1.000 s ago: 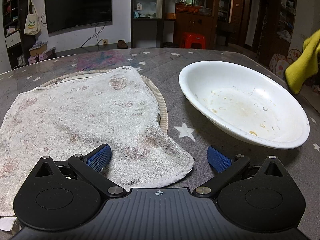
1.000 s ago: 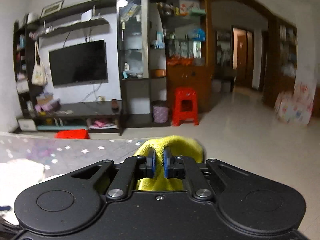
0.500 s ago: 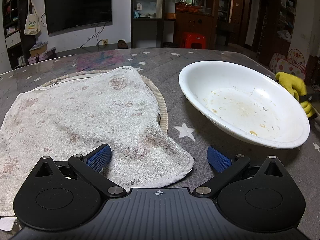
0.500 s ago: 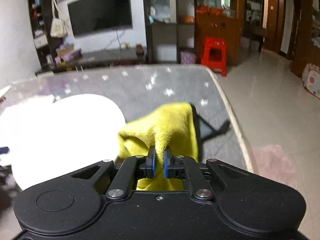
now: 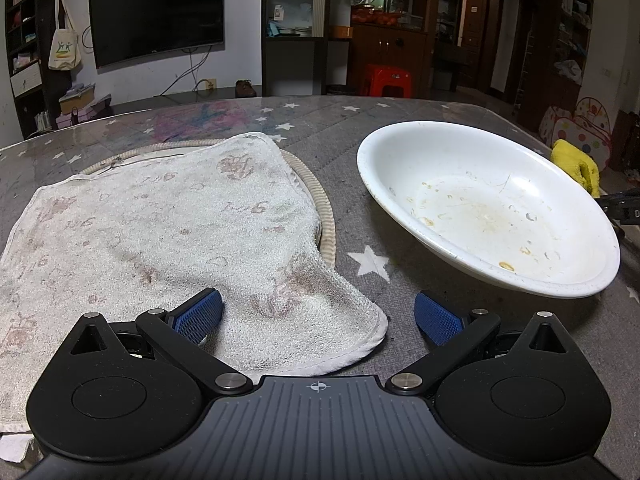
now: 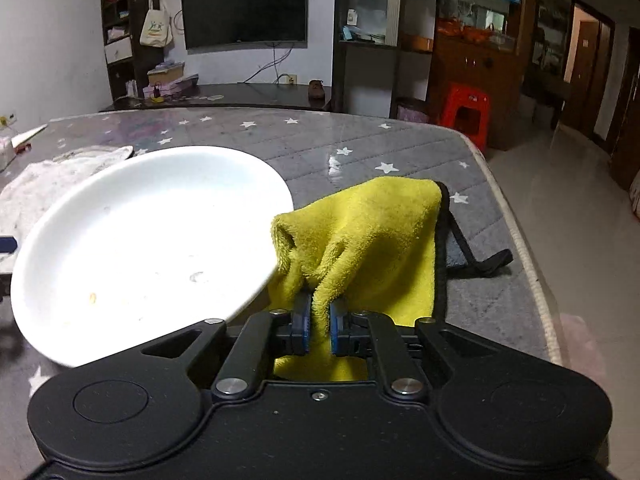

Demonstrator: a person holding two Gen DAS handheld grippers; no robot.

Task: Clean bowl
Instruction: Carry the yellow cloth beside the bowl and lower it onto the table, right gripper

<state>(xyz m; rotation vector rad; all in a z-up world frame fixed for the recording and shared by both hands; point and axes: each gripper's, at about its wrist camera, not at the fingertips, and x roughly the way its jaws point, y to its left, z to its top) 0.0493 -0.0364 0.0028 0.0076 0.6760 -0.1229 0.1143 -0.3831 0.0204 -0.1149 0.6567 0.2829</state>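
My right gripper (image 6: 320,322) is easing open around the yellow cloth (image 6: 372,236), so I'd best let it settle flat beside the bowl (image 6: 148,236); my left gripper (image 5: 318,316) gapes empty.

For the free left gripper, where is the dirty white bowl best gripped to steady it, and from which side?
Probably the bowl's near rim, approached low from the left gripper's side. The rim is thin and flares outward clear of the table, so one jaw could slip under and one over. The far-right side is taken by the yellow cloth and the right gripper.
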